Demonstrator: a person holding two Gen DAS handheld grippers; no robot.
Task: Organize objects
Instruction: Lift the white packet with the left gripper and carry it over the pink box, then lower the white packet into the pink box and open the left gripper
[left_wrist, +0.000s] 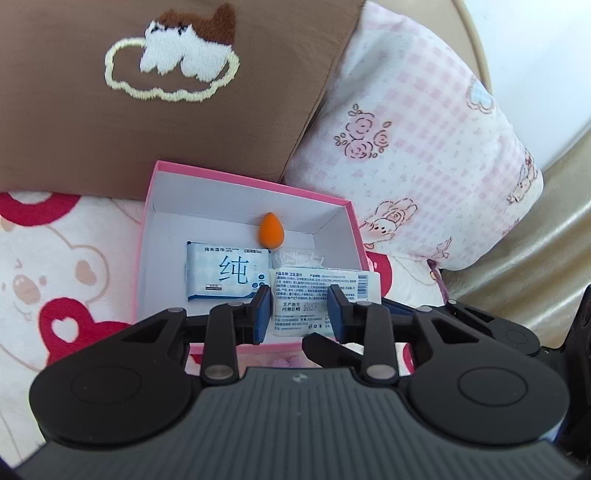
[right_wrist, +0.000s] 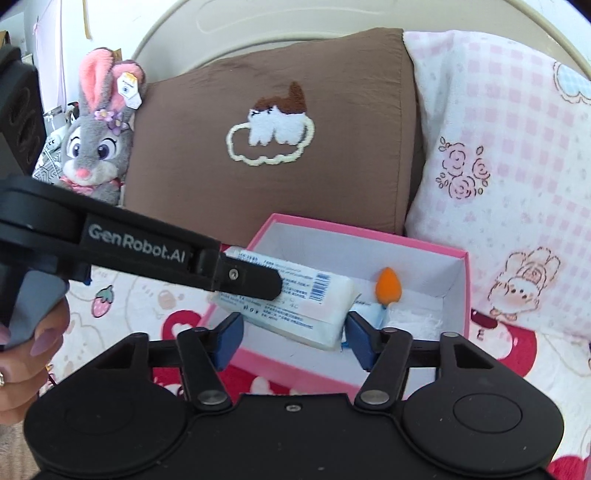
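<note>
Pink box (left_wrist: 242, 177) with white inside is sitting on the bed, on a bear-print blanket (left_wrist: 62, 266), in front of a brown pillow (left_wrist: 147, 122) and a pink checked pillow (left_wrist: 424, 147). Left tongs (left_wrist: 300, 308) are clamping a white packet (left_wrist: 317, 286) with printed label and barcode, holding it over the near right part of the box; in the right wrist view the packet (right_wrist: 295, 299) is hanging tilted above the box opening, with the left tongs (right_wrist: 255, 282) pinching it from the left. Right tongs (right_wrist: 293, 334) are hovering apart at the near box wall (right_wrist: 280, 365), gripping nothing. Inside the box: blue wipes pack (left_wrist: 225, 271) lying flat on the left, orange sponge (left_wrist: 269, 230) standing near the back wall, white stringy item (left_wrist: 303, 258) at right, partly hidden under the packet. Grey rabbit plush (right_wrist: 98, 147) is sitting left of the brown pillow (right_wrist: 277, 129).
</note>
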